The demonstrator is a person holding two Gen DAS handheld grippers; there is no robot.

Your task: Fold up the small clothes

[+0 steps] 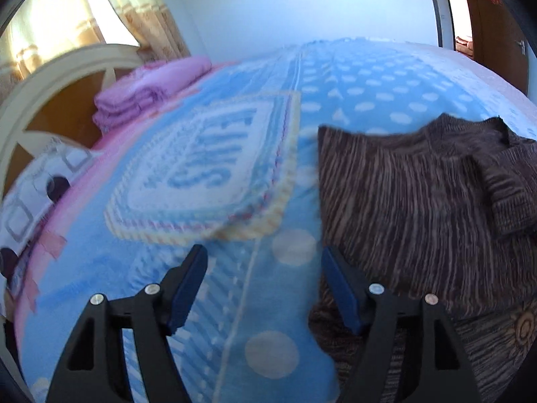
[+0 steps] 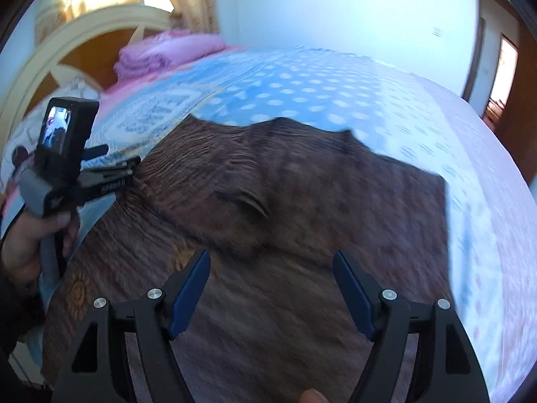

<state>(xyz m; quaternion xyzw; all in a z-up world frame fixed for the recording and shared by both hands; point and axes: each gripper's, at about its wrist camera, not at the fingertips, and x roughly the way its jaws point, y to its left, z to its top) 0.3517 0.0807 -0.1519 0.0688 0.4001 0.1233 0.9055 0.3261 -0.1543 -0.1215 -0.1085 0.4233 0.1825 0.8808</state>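
Folding is looking partly done, going by how the brown striped sweater (image 2: 268,201) is lying on the blue polka-dot blanket (image 1: 208,302) that is covering the bed. One sleeve (image 1: 506,198) is already lying doubled back across the chest near the collar, and the side edge facing the left hand-held gripper (image 1: 263,287) is showing a straight, clean line. The body is still spreading wide across the blanket, so at least the other side and the final lengthwise fold seem to be remaining; motion blur is making the finer creases hard to read.

The sweater's long axis is running away from both cameras, with the neck end pointing toward the far side of the bed and the hem, carrying a pale patterned band, lying nearest the person. It is sitting right of the "SMILE" panel (image 1: 208,168) and well apart from the folded pink bedding (image 1: 144,90) by the headboard (image 1: 40,100).

The left hand-held gripper is hovering with its jaws spread wide and nothing between them; its right finger is sitting over the sweater's near edge, its left over bare blanket. In the right wrist view, its tip is lying just at the sweater's side edge, though contact is unclear. The right hand-held gripper (image 2: 272,288) is also spread wide and holding nothing, poised above the lower body of the garment.
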